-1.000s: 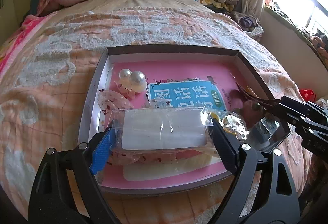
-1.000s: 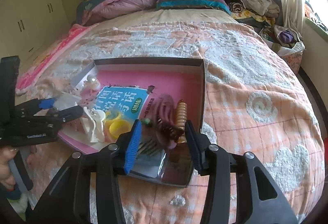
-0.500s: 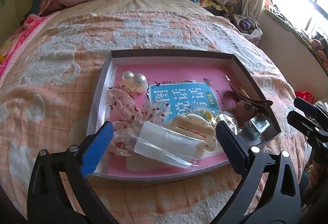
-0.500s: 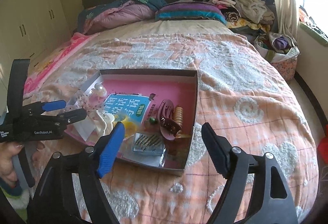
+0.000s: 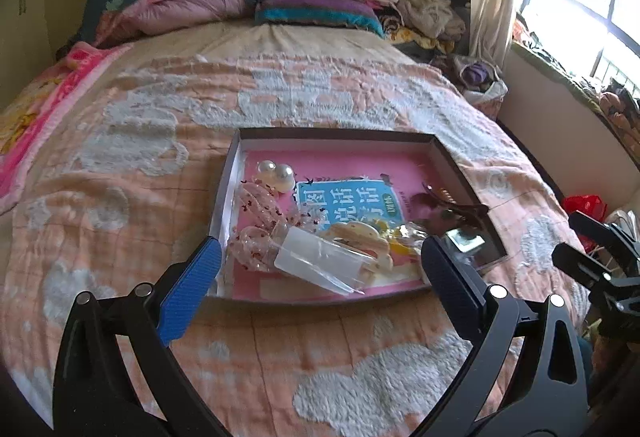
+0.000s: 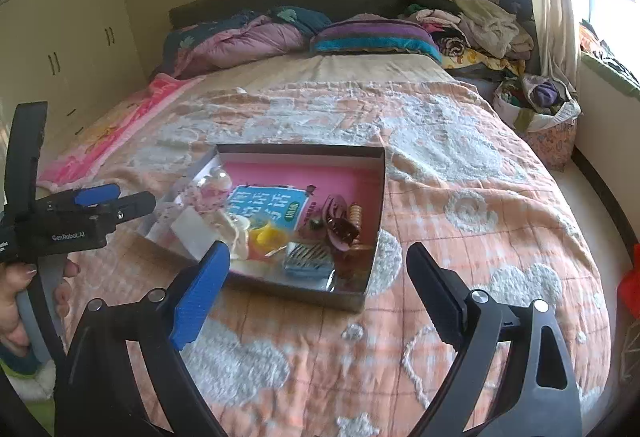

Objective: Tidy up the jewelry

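Moved: both tools are drawn back from the box [image 5: 448, 161]; clear packet [image 5: 320, 263] is released.
Left tool [image 5: 320, 273]: spread, empty.
Right tool [image 6: 320, 289]: opening, empty.
Right view only: hand [image 6: 18, 301] is seen.

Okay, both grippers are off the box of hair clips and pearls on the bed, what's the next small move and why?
Probably bring the left gripper back down over the clear packet: it lies slanted across other pieces at the box's near edge. Both grippers are empty; the right gripper is opening.
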Demonstrator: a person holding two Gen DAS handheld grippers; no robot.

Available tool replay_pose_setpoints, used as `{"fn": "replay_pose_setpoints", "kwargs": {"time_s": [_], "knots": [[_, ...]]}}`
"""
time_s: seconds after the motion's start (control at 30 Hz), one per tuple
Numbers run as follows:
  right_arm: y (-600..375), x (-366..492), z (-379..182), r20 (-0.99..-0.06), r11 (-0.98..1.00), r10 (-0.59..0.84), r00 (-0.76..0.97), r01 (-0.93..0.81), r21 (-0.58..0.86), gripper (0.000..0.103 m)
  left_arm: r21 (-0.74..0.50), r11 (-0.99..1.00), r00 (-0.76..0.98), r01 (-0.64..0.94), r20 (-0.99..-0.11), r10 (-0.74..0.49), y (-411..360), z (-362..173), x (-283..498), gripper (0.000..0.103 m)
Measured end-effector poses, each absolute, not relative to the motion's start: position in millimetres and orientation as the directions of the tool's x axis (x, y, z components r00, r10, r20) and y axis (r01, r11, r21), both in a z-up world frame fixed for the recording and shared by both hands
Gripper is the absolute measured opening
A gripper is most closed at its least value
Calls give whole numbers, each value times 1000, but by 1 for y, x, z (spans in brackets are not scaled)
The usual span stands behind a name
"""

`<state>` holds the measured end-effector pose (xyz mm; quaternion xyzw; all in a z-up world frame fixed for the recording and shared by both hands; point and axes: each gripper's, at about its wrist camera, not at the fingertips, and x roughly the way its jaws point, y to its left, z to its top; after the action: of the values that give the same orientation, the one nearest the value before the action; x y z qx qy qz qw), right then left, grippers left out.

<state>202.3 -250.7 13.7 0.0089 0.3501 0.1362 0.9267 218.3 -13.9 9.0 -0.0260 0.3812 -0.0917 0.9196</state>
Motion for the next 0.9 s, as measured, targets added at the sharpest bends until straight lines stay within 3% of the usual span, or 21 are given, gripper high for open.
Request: {"fn": "replay_pose_setpoints", "kwargs": {"time_s": [0.23,0.3,0.63,0.9], "knots": [[-251,167,31,-606,952,292,740,-286,109,91,-108,986,733,128,-660,-167,-12,26,174,93],[-252,154,35,-584,949,302,753,-294,112,99,-109,986,740,128,-652,-168,-11,30,163,93],[-256,101,33,-521,947,302,798,-315,67,99,-80,993,786,83,-608,-115,-6,29,99,93],[-251,79,21,-553,945,297,778,-322,55,99,-100,992,771,77,-624,-123,-9,6,63,93]]}}
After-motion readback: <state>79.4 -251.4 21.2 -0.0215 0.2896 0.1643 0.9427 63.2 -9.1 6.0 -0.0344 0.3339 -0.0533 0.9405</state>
